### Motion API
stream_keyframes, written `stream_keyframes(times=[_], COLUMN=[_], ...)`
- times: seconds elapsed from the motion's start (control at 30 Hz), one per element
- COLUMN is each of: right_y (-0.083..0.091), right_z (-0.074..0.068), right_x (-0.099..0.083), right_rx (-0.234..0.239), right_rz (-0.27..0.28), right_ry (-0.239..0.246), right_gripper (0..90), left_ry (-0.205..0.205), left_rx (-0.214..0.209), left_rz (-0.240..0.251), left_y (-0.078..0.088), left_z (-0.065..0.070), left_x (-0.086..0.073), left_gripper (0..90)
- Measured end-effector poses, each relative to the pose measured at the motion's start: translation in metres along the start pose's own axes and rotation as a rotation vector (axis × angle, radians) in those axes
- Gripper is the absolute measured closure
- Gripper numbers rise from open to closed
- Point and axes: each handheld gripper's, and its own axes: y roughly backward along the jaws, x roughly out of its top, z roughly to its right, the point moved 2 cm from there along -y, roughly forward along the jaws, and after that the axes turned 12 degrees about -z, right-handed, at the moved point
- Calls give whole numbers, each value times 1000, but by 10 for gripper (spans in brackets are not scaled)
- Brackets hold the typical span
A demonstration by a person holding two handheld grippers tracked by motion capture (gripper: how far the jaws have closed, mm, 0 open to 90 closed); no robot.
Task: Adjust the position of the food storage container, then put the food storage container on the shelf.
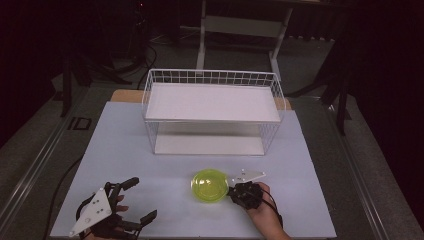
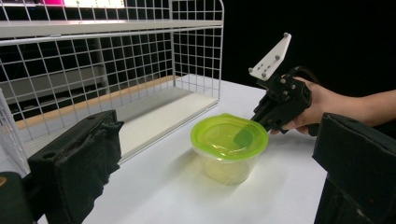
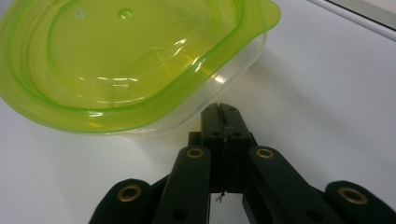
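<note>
Your right gripper [image 3: 219, 109] has its jaws pressed flat together with nothing between them. Just ahead of their tips and a little to the left sits the lidded container [image 3: 135, 65], its green lid overhanging the clear tub; whether the tips touch the tub wall cannot be told. In the high view your right hand [image 1: 262, 207] comes in from the bottom edge, wrist low, gripper pointing left and slightly forward at the container's side.

Your left gripper [image 1: 131, 200] rests near the table's front-left corner, its jaws spread wide and empty, angled towards the container. Seen along those jaws, the container stands well ahead of them on the bare table [image 2: 187, 196], roughly midway between the two.

Beyond the container, the white wire rack [image 1: 212, 102] stands at the table's far side, apart from both grippers.
</note>
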Motion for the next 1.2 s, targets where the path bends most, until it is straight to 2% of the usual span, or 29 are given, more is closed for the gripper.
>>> stream_keyframes(times=[0.23,0.37,0.43,0.53,0.67,0.7,0.73,0.8,0.9,1.0,1.1,1.2], right_y=[-5,1,8,22,35,39,50,57,69,81,93,106], right_z=[-6,-3,1,2,-2,-3,-6,-8,-12,-20,-28,-35], right_x=[6,3,-1,-7,-14,-16,-20,-21,-22,-21,-17,-11], right_rx=[4,-24,-39,-53,-56,-62,-56,-59,-25,9,13,-11], right_rz=[-3,-2,4,41,65,73,97,128,176,222,263,304], right_ry=[27,40,37,46,71,76,78,87,78,81,96,113], right_gripper=[892,868,809,646,579,534,382,283,167,140,139,141], left_ry=[0,-3,0,-4,-10,-11,-15,-20,-43,-55,-45,-26], left_rx=[-2,1,0,-5,-6,-9,-10,-14,-11,-38,-70,-117], left_rz=[0,1,1,3,5,1,-2,-10,-25,-6,-16,-35], left_y=[0,2,1,0,0,-2,-3,-4,-5,-5,-8,-10], left_z=[0,0,0,1,1,2,3,4,7,11,16,20], left_x=[0,0,0,0,0,1,1,2,5,9,14,18], left_gripper=[15,15,15,15,15,15,15,15,15,15,15,15])
